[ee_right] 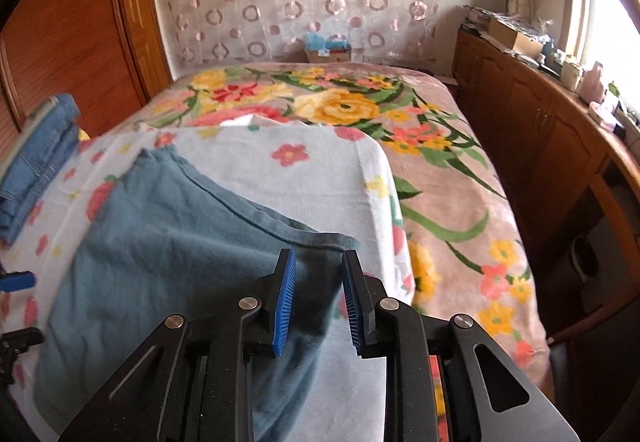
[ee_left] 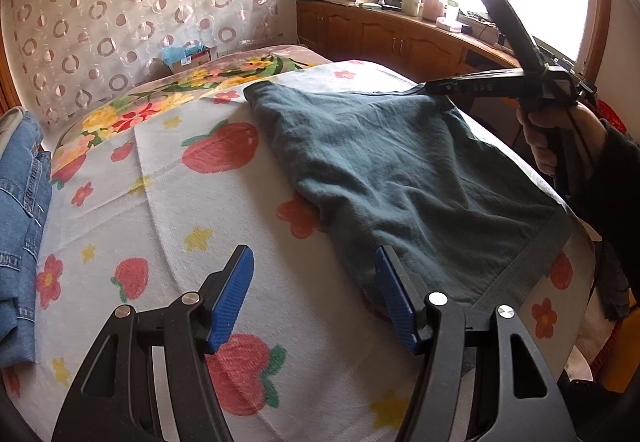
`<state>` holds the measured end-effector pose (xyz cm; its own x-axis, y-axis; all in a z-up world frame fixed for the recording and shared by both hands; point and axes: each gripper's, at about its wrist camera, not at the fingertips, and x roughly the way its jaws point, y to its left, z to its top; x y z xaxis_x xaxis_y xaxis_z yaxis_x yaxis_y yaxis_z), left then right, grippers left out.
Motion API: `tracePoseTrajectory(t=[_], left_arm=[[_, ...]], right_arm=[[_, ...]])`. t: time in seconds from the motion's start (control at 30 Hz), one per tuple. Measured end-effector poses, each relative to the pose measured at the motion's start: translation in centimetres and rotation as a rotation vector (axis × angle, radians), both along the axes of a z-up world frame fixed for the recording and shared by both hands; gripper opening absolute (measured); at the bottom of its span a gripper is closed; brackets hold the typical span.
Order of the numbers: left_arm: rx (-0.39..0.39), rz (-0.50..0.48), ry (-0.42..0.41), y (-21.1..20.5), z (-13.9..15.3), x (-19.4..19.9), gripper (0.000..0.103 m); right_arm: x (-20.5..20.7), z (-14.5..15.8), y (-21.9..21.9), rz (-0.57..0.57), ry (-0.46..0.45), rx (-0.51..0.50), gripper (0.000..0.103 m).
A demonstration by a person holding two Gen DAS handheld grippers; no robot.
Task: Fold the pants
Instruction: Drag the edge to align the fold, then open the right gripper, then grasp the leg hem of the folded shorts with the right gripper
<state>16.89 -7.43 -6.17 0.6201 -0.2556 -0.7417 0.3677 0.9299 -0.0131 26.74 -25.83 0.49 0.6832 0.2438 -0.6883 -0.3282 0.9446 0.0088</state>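
Note:
Dark teal pants (ee_left: 400, 178) lie folded on a white strawberry-print towel (ee_left: 168, 202) on the bed; they also show in the right wrist view (ee_right: 160, 250). My left gripper (ee_left: 314, 262) is open, hovering just above the towel at the pants' near left edge, its right pad beside the cloth. My right gripper (ee_right: 318, 262) is partly open with a corner of the pants between its jaws, not pinched. In the left wrist view it (ee_left: 430, 87) reaches over the pants' far right corner, held in a hand.
Folded blue jeans (ee_left: 20, 210) lie at the towel's left edge and show in the right wrist view (ee_right: 36, 170). A floral blanket (ee_right: 440, 178) covers the bed. A wooden cabinet (ee_right: 540, 130) with clutter runs along the right under the window.

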Motion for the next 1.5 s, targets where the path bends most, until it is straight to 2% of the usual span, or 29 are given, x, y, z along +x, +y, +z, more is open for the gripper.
tracePoseTrajectory(t=[0.07, 0.17, 0.3, 0.63, 0.8, 1.07, 1.17, 1.3, 1.5], left_arm=[[-0.003, 0.001, 0.003, 0.0, -0.1, -0.1, 0.064], [-0.009, 0.002, 0.007, -0.1, -0.1, -0.4, 0.064], [-0.012, -0.005, 0.000, -0.4, 0.0, -0.8, 0.064], [0.002, -0.015, -0.002, -1.4, -0.4, -2.8, 0.064], [-0.006, 0.005, 0.012, -1.2, -0.8, -3.2, 0.064], [0.010, 0.027, 0.008, -1.1, -0.5, -4.1, 0.064], [0.026, 0.015, -0.006, -1.2, 0.1, -4.5, 0.064], [0.024, 0.006, -0.015, -1.4, 0.8, -4.9, 0.064], [0.018, -0.014, -0.015, -2.0, 0.9, -5.2, 0.064]], right_arm=[[0.2, 0.3, -0.4, -0.032, -0.006, -0.023, 0.025], [-1.2, 1.3, -0.5, -0.032, -0.018, 0.011, 0.025], [-4.9, 1.9, -0.3, -0.022, -0.044, 0.014, 0.025], [-15.6, 0.6, -1.7, 0.035, -0.036, 0.047, 0.025], [-19.0, 0.4, -3.3, 0.060, -0.024, 0.077, 0.024], [-21.1, 0.1, -5.1, 0.056, -0.013, 0.114, 0.024], [-21.4, -0.2, -5.5, 0.063, -0.001, 0.134, 0.018], [-22.0, 0.0, -5.2, 0.077, -0.017, 0.148, 0.004], [-23.2, 0.2, -4.4, 0.084, -0.040, 0.123, 0.002]])
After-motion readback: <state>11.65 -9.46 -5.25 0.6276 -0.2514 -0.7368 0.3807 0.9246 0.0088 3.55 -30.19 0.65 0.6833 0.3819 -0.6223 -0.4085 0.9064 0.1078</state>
